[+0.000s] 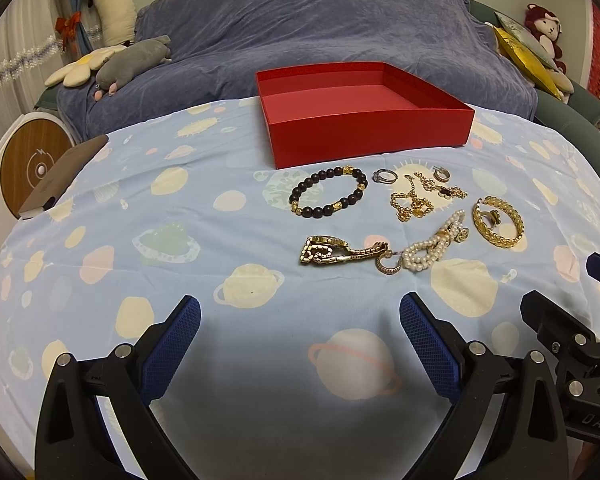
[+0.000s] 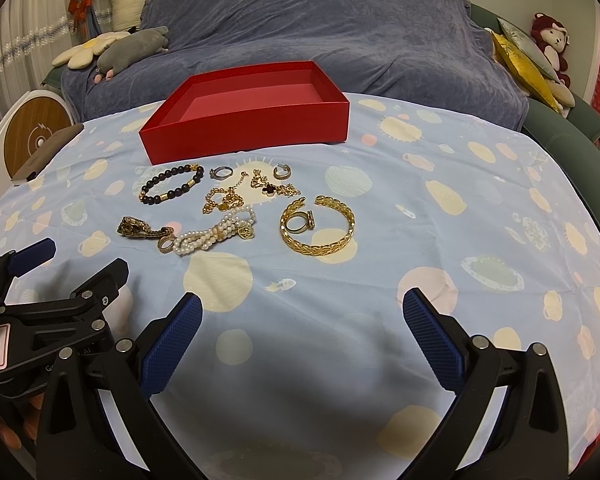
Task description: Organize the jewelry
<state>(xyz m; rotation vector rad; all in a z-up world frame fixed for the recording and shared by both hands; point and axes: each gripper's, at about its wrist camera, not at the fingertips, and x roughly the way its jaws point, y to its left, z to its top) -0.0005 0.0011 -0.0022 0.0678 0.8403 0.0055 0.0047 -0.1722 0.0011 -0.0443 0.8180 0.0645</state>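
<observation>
A table draped in a pale blue cloth printed with cream planets and suns [image 1: 228,200] is seen from both wrist cameras, with an open red cardboard box [image 1: 364,128] standing empty at its far side. The jewelry is spread on the cloth just in front of the box. A bracelet of dark round beads with gold spacers [image 1: 329,192] lies nearest the box's front wall, a small silver ring [image 1: 385,176] beside it, then a tangled gold chain with a dark clover charm [image 1: 424,196] and a small gold hoop earring [image 1: 442,174]. Closer to the cameras, a gold link watch [image 1: 332,250] lies touching a second pavé hoop earring [image 1: 388,266], and a knotted multi-strand pearl bracelet [image 1: 432,246] rests against that. A wide gold woven cuff bangle [image 2: 318,226] lies to the right, and a gold ring [image 2: 298,224] sits inside its curve. The left gripper [image 1: 300,320] is held above the near cloth with its blue-padded fingers spread wide and nothing between them. The right gripper [image 2: 302,320] is held likewise, fingers apart and empty, just beside the left one. Behind the table a sofa covered by a blue-grey throw [image 2: 320,20] is seen, with plush toys at both ends.
</observation>
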